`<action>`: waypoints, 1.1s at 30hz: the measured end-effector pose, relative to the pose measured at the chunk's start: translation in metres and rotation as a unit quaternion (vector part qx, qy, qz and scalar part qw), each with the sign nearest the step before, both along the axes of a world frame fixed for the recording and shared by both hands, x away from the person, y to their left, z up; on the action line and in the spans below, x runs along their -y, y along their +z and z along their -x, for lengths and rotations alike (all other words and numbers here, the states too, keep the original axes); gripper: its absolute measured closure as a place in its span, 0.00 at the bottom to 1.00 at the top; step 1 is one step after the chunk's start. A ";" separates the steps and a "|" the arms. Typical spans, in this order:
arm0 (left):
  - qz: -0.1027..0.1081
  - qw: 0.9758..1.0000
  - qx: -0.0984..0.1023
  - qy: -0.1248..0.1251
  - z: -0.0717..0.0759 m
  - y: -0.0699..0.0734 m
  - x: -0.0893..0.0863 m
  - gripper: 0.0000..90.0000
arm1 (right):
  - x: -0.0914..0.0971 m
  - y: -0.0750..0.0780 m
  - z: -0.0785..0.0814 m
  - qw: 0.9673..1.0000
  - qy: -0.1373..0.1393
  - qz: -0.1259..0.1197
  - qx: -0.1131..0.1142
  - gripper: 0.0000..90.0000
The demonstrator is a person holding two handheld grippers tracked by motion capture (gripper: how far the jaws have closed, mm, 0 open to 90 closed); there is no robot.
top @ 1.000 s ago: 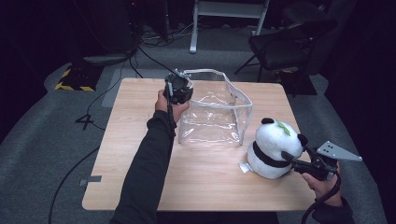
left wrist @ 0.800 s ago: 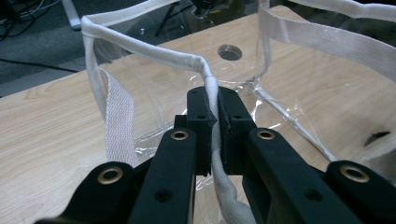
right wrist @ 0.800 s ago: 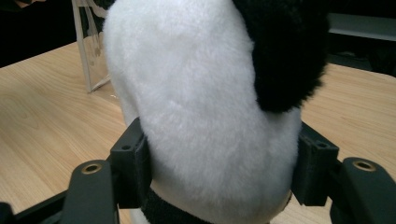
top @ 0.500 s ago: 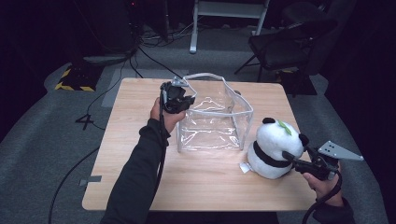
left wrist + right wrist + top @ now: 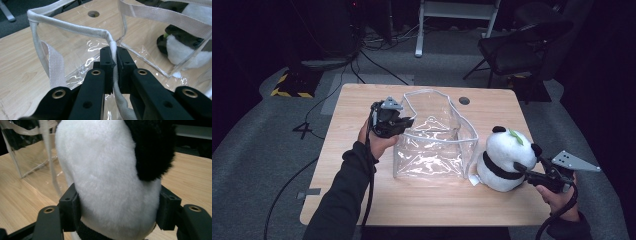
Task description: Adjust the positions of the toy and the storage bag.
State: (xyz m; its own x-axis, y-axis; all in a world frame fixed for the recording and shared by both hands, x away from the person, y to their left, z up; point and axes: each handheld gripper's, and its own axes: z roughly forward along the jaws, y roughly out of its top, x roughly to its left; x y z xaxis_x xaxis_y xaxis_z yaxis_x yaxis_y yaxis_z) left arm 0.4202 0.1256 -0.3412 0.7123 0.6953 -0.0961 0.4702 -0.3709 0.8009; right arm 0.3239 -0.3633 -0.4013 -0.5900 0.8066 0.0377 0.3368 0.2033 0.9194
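Floor: grey carpet was laid throughout (cables trailed across it).
Table: light wood was seen.
Chair: a black one was placed behind.
Light: surroundings were kept dark.

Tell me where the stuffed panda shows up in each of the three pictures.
High view: the panda sits right of centre on the table, beside the clear bag.
Left gripper view: upper right, seen through the bag's clear wall.
Right gripper view: centre, close up, clamped between the jaws.
Shared landmark: the clear bag's white trim.
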 end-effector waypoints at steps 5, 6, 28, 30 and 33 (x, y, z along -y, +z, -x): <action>0.026 0.999 0.016 0.016 0.006 0.002 -0.011 0.68 | 0.000 0.000 0.000 1.000 0.001 0.001 -0.001 0.39; 0.024 0.999 0.023 0.029 0.009 0.004 -0.012 0.63 | 0.000 0.000 0.000 1.000 0.000 0.001 -0.001 0.39; -0.014 0.989 0.013 0.148 -0.017 -0.060 -0.066 0.30 | -0.003 0.000 0.000 1.000 0.006 0.007 -0.002 0.29; -0.014 0.988 -0.006 0.156 -0.023 -0.076 -0.068 0.29 | -0.003 0.000 0.000 1.000 0.006 0.007 -0.003 0.29; -0.037 0.987 -0.016 0.158 -0.030 -0.097 -0.064 0.27 | -0.003 0.000 0.000 1.000 0.006 0.005 -0.004 0.27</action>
State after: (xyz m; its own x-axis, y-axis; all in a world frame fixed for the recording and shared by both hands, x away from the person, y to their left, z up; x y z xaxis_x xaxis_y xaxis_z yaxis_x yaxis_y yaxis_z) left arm 0.4506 0.1896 -0.4377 0.4572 0.8877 -0.0550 0.5955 -0.2596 0.7602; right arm 0.3239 -0.3606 -0.4010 -0.5988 0.8002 0.0345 0.3425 0.2170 0.9141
